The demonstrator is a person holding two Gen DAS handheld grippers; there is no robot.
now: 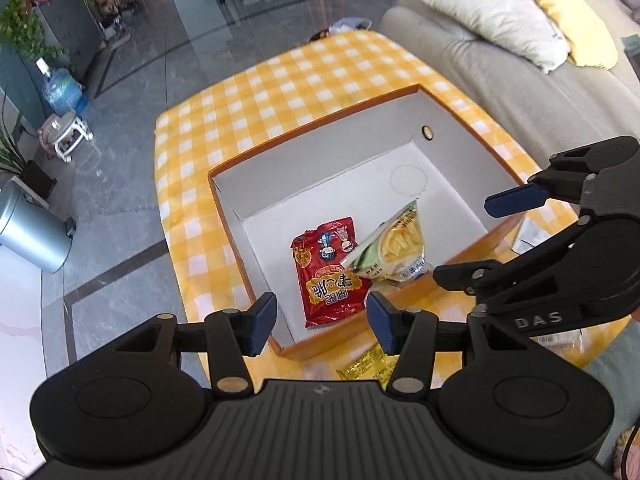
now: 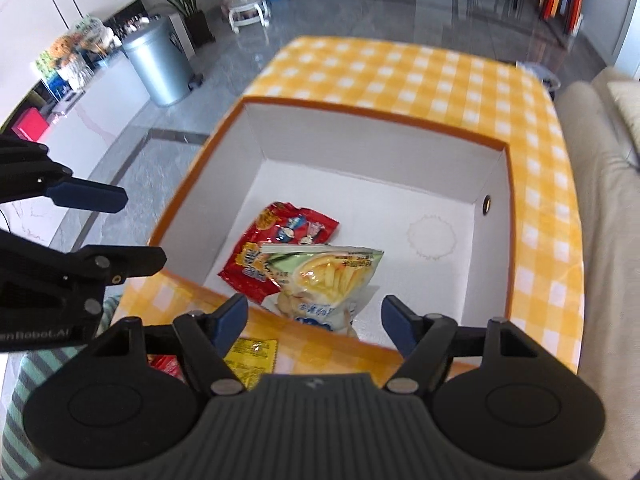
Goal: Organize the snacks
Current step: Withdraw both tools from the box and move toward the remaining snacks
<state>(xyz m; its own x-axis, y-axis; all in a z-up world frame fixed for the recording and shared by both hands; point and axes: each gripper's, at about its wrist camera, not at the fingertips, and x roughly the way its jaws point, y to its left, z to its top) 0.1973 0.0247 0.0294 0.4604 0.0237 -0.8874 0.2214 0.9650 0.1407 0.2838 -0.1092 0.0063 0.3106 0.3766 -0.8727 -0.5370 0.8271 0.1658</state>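
A yellow gingham-covered table (image 1: 280, 92) carries an open orange-rimmed cardboard box (image 2: 372, 148), its white floor mostly bare toward the far corners. Inside, near the front wall, a red snack packet (image 1: 330, 276) lies flat with a pale chip bag (image 2: 324, 280) tilted across it, apparently just let go. Both tongs stand wide open and empty: the left gripper (image 1: 322, 320) over the box's near corner, the right gripper (image 2: 314, 322) above the front rim. A yellow sachet (image 2: 252, 356) waits outside; reaching low for it risks snagging that rim or nudging the box.
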